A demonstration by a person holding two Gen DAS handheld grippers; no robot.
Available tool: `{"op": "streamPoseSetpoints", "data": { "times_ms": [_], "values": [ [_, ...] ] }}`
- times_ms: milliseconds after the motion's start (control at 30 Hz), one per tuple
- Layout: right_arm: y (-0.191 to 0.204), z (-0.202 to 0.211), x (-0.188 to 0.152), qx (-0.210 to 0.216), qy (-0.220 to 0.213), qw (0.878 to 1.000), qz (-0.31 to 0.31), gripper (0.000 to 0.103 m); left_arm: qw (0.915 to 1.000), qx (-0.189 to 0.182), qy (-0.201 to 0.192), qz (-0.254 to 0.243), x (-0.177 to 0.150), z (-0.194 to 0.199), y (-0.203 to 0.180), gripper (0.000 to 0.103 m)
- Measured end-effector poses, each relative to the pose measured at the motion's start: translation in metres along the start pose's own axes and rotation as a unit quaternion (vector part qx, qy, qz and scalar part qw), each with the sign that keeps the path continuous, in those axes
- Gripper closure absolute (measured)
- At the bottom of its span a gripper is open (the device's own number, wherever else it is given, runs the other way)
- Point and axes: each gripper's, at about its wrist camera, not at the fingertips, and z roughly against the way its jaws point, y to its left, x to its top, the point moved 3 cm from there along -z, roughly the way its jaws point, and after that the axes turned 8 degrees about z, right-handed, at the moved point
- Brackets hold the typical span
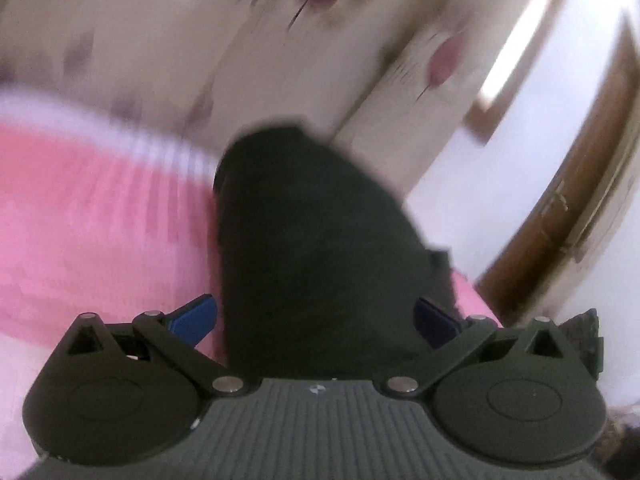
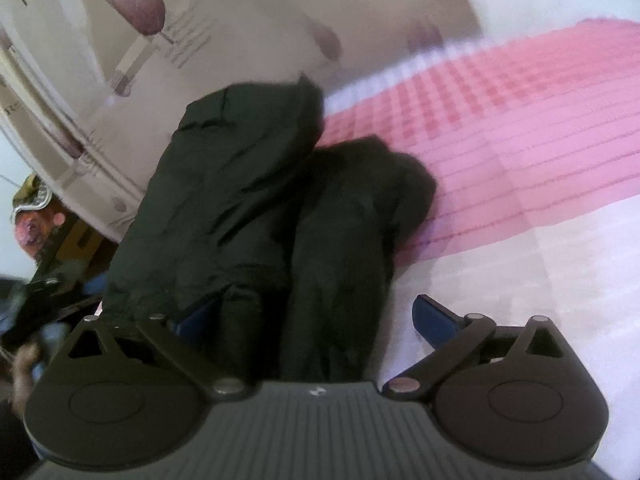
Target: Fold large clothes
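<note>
One dark garment, black or very deep green, lies bunched on a bed, folded into two long lobes side by side; its far end reaches the edge of the pink-and-white checked blanket, which spreads away from the garment across the mattress. Nearer than the garment's right lobe, the bedding is pale and plain. Beyond the garment's far end stands a cream headboard or panel printed with mauve tulip-like motifs. Past the garment's left edge, off the bed, sits a blurred clutter of coloured items. The right gripper stands wide open, blue pads apart, the garment's near end lying between them; whether the left-hand pad touches the cloth cannot be told. In the left wrist view, heavily motion-blurred, the left gripper is likewise spread wide, straddling a dark mound of the garment without pinching it. A brown wooden frame rises beside the garment's right flank there.
</note>
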Motion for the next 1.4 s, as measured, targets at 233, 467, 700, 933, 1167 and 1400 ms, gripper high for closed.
{"op": "streamPoseSetpoints", "data": {
  "times_ms": [233, 467, 700, 933, 1167, 1400],
  "values": [
    [0.000, -0.028, 0.001, 0.056, 0.011, 0.998, -0.022, 0.000, 0.9902, -0.068, 0.117, 0.033, 0.004, -0.054, 0.027, 0.000],
    [0.018, -0.041, -0.006, 0.062, -0.016, 0.998, -0.008, 0.033, 0.9939, -0.062, 0.089, -0.018, -0.008, -0.051, 0.023, 0.011],
    [0.047, -0.025, -0.004, 0.066, -0.046, 0.997, -0.004, 0.062, 0.9978, -0.033, 0.045, -0.035, -0.004, -0.016, 0.005, 0.023],
    [0.090, -0.014, -0.014, 0.104, -0.055, 0.993, 0.008, 0.064, 0.9991, -0.011, 0.025, -0.032, -0.004, 0.045, 0.002, 0.023],
    [0.125, -0.010, -0.041, 0.115, -0.044, 0.992, 0.016, 0.064, 0.9995, 0.007, 0.020, -0.025, -0.022, 0.090, 0.020, 0.023],
    [0.131, -0.025, -0.071, 0.102, -0.054, 0.993, -0.028, 0.063, 0.9988, 0.032, -0.016, -0.035, -0.040, 0.098, 0.035, 0.012]
  ]
}}
